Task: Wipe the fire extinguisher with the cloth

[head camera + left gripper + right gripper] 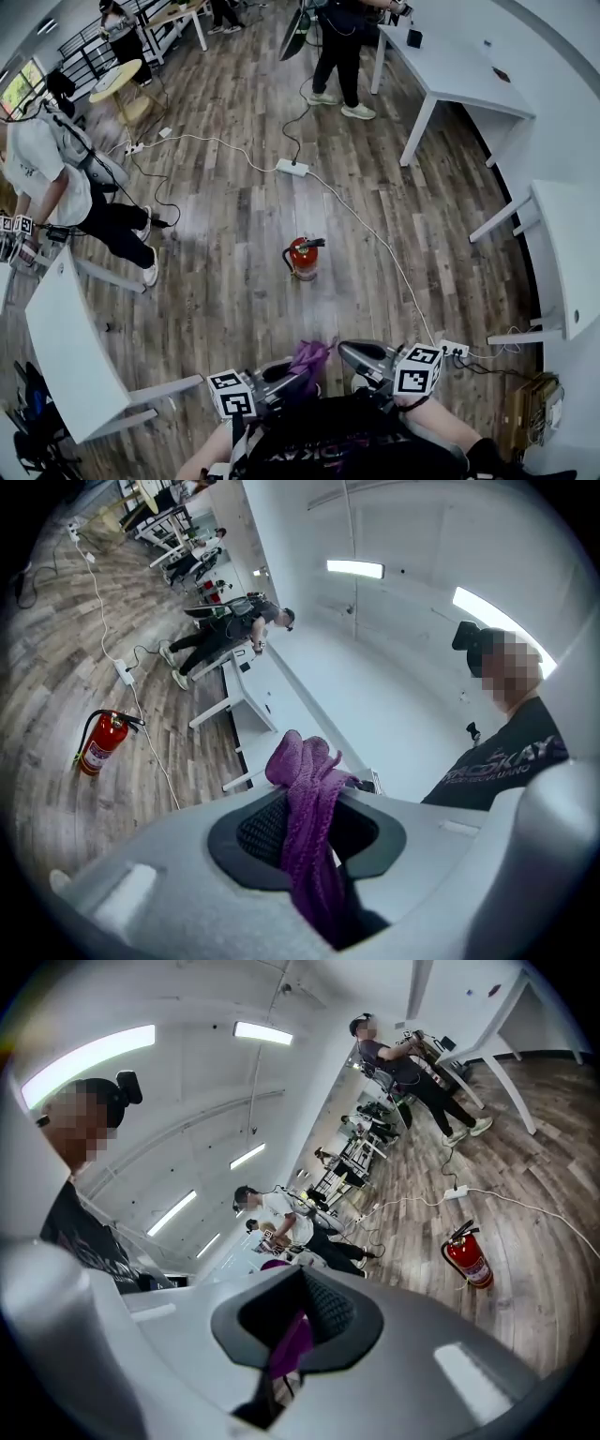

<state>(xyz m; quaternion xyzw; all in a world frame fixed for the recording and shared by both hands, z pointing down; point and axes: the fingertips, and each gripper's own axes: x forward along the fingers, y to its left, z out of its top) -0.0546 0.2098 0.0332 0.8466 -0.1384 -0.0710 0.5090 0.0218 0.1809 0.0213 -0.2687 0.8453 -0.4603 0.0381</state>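
Wooden floor; fire extinguisher label unreadable

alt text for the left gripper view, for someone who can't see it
The left gripper is shut on a purple cloth that bunches above its jaws and hangs below. A red fire extinguisher stands on the wood floor at left, with white tables and people beyond.

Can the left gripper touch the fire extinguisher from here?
Probably not yet. The left gripper holds the cloth close to the person, while the fire extinguisher stands well ahead, with only floor between.
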